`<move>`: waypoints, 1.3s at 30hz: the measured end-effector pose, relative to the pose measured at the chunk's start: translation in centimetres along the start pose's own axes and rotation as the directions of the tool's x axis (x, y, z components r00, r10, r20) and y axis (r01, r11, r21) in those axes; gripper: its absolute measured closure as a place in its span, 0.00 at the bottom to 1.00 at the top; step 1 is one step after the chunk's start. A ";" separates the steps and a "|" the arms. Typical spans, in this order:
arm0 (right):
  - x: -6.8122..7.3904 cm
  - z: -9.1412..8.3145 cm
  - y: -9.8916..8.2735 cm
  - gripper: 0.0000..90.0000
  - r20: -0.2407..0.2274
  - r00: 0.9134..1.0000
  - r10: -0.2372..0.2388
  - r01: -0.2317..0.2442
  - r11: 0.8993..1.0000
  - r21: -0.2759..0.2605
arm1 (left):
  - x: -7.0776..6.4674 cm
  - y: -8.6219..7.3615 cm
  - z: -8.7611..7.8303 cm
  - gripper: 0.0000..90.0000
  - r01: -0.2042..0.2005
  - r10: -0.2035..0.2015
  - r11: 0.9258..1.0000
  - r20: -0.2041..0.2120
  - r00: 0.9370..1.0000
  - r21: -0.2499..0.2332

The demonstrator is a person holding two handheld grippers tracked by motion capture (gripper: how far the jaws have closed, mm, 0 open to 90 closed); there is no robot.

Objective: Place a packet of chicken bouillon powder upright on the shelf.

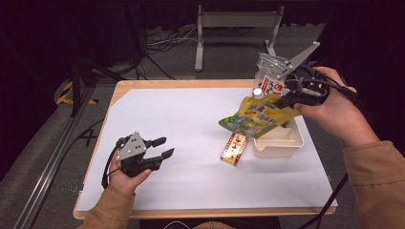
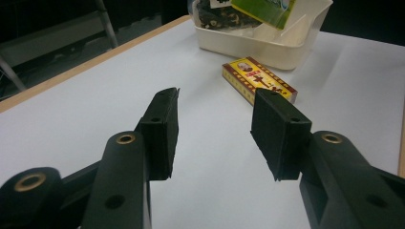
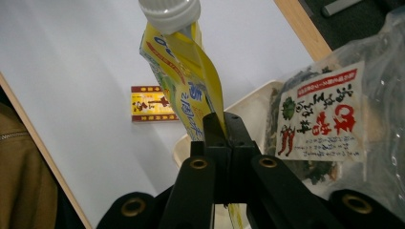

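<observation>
Right tongs pinch yellow pouch, perhaps hiding tub contents; left tongs gape empty.

Clear bag, standing in the white tub: white label with large red East Asian characters in vertical columns, two red chilli drawings beside them, a green round emblem, and smaller dark lines of print below. I cannot make out the individual characters with certainty.

Yellow spouted pouch: blue East Asian characters run down its face, with a red band near the cap; not legible enough to transcribe. In the high view the same pouch shows blue lettering on yellow and green.

Small yellow box on the table: dark red border, dark brush-style characters and a small portrait-like picture at one end. Characters unreadable.

No Latin lettering or numerals found.
</observation>
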State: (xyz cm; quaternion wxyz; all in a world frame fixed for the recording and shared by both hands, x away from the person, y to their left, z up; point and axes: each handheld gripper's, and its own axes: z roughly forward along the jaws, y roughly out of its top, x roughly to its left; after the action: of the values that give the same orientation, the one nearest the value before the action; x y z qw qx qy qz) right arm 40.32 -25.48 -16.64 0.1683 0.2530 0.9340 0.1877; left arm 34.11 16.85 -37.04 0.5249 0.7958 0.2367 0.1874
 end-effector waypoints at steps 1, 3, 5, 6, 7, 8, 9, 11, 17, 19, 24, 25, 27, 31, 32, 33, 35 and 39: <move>-0.2 -0.1 -0.1 1.00 0.005 1.000 -0.003 0.003 1.000 0.005 | 0.0 0.0 0.0 0.58 0.005 -0.005 1.000 -0.002 1.000 0.000; -0.4 -0.2 -0.2 1.00 0.015 1.000 0.004 -0.004 1.000 0.016 | 0.2 -0.1 -0.1 0.58 0.007 -0.007 1.000 -0.006 1.000 0.001; -0.7 -0.3 -0.3 1.00 0.023 1.000 0.010 -0.010 1.000 0.030 | 0.2 -0.2 -0.1 0.58 0.015 -0.014 1.000 -0.010 1.000 0.003; -0.7 -0.3 -0.4 1.00 0.025 1.000 0.013 -0.014 0.999 0.035 | 0.3 -0.2 -0.1 0.58 0.013 -0.013 1.000 -0.012 1.000 0.003; -0.9 -0.4 -0.4 1.00 0.030 0.999 0.013 -0.014 0.999 0.038 | 0.4 -0.3 -0.1 0.58 0.016 -0.016 1.000 -0.014 1.000 0.004; -1.0 -0.4 -0.5 1.00 0.033 0.999 0.016 -0.017 0.999 0.043 | 0.4 -0.3 -0.1 0.58 0.017 -0.017 1.000 -0.016 1.000 0.005; -1.2 -0.4 -0.6 1.00 0.038 0.999 0.019 -0.021 0.999 0.048 | 0.4 -0.3 -0.2 0.58 0.019 -0.019 1.000 -0.018 1.000 0.004; -1.4 -0.5 -0.7 1.00 0.045 0.999 0.024 -0.026 0.998 0.058 | 0.5 -0.3 -0.2 0.58 0.020 -0.020 1.000 -0.020 1.000 0.004; -2.0 -0.7 -1.1 1.00 0.067 0.997 0.045 -0.050 0.995 0.085 | 0.5 -0.4 -0.2 0.58 0.025 -0.025 1.000 -0.021 0.999 0.008; -2.3 -0.8 -1.3 1.00 0.073 0.996 0.053 -0.059 0.994 0.089 | 0.5 -0.4 -0.1 0.58 0.025 -0.025 1.000 -0.020 0.999 0.010; -2.7 -0.9 -1.7 1.00 0.084 0.995 0.063 -0.071 0.992 0.105 | 0.4 -0.4 0.0 0.58 0.020 -0.019 1.000 -0.019 1.000 0.015; -2.7 -0.9 -1.7 1.00 0.088 0.994 0.062 -0.072 0.991 0.111 | 0.4 -0.4 0.0 0.58 0.022 -0.022 1.000 -0.019 1.000 0.014; -2.9 -0.9 -1.8 1.00 0.094 0.993 0.065 -0.076 0.990 0.119 | 0.4 -0.5 0.0 0.58 0.020 -0.020 1.000 -0.018 1.000 0.016; -3.0 -0.9 -2.0 1.00 0.097 0.993 0.066 -0.079 0.988 0.135 | 0.4 -0.5 0.0 0.58 0.026 -0.025 1.000 -0.018 1.000 0.016; -3.1 -0.8 -2.0 1.00 0.098 0.993 0.066 -0.079 0.987 0.139 | 0.4 -0.5 0.1 0.58 0.026 -0.025 1.000 -0.018 1.000 0.016; -3.1 -0.8 -2.0 1.00 0.101 0.993 0.068 -0.082 0.986 0.143 | 0.4 -0.5 0.0 0.58 0.022 -0.022 1.000 -0.018 1.000 0.017; -3.1 -0.8 -2.0 1.00 0.103 0.993 0.066 -0.081 0.985 0.150 | 0.4 -0.5 0.1 0.58 0.021 -0.020 1.000 -0.019 1.000 0.017; -3.3 -0.9 -2.2 1.00 0.112 0.991 0.073 -0.091 0.982 0.167 | 0.4 -0.5 0.1 0.58 0.020 -0.019 1.000 -0.019 1.000 0.016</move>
State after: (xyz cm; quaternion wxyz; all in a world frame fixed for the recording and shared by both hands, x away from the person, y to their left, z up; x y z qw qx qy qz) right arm 41.76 -29.19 -16.11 0.1871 0.3146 0.9252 0.0997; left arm 34.41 17.19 -37.51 0.5179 0.7959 0.2510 0.1880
